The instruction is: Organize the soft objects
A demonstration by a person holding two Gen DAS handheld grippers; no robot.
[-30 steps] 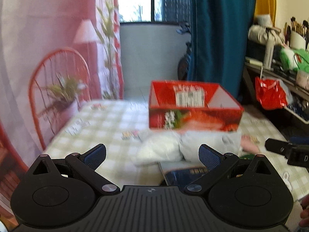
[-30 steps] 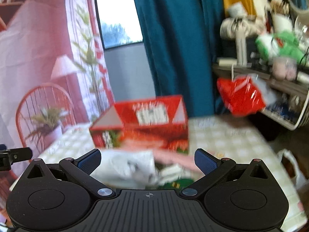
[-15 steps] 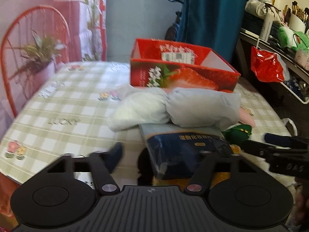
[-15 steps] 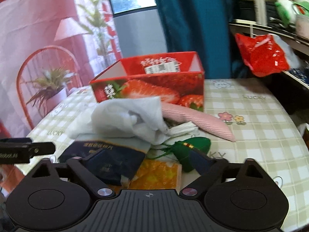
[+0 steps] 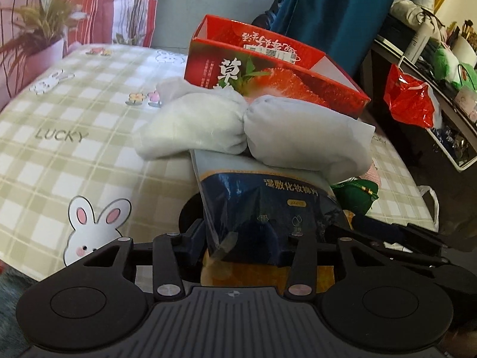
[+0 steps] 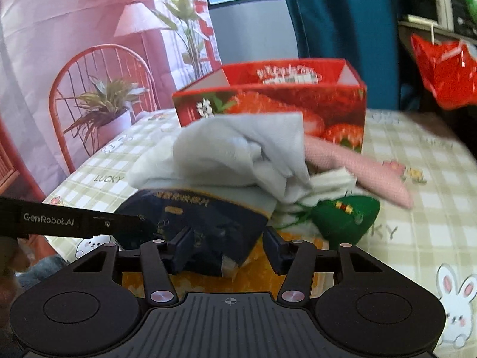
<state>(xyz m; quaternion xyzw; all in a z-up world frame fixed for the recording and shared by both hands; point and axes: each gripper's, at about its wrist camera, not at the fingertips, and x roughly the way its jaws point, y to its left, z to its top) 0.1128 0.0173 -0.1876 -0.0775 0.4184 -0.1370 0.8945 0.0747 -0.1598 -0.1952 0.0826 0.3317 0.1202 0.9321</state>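
A dark blue cotton-pad packet (image 5: pixel 262 208) lies at the front of a pile on the checked table, over an orange packet (image 5: pixel 265 271). My left gripper (image 5: pixel 238 238) has its fingers on either side of the blue packet's near end, closed in on it. My right gripper (image 6: pixel 226 250) also straddles the same packet (image 6: pixel 205 223) from the other side, jaws narrowed around it. A white knotted cloth bundle (image 5: pixel 247 125) lies on the packet. A green pouch (image 6: pixel 345 217) and a pink soft item (image 6: pixel 357 164) lie to the right.
A red open strawberry box (image 5: pixel 274 68) stands behind the pile, also in the right wrist view (image 6: pixel 268 107). The table (image 5: pixel 74 149) has a checked cloth. A cluttered shelf with a red bag (image 5: pixel 408 101) is on the right. A red chair (image 6: pixel 98 89) stands at the left.
Both grippers came down from a raised, open pose to the table's front edge and narrowed around the blue packet's near end.
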